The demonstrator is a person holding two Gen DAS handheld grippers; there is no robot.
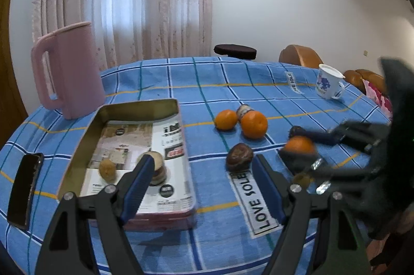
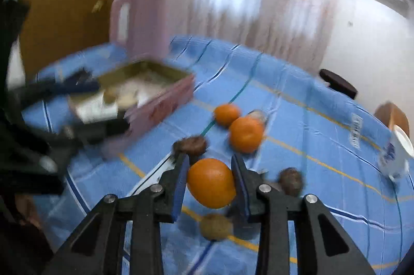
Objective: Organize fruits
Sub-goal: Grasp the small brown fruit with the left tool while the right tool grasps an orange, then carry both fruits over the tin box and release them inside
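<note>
At frame centre, the right gripper (image 2: 210, 172) clamps a round orange tangerine (image 2: 211, 183); the left gripper (image 1: 200, 180), fingers apart, hovers beside the rectangular gold tin box (image 1: 90, 135).

Bare cloth between tin tray (image 1: 178, 119) and oranges (image 1: 240, 121), pink jug (image 1: 69, 73) behind tray, mug (image 1: 328, 83) far right.

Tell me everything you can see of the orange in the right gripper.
The orange is round, bright and smooth-skinned, apparently whole. The right gripper is shut on it, a blue-padded finger pressing each side. It looks lifted off the blue checked tablecloth, above a small brown fruit. The left wrist view shows it blurred.
</note>
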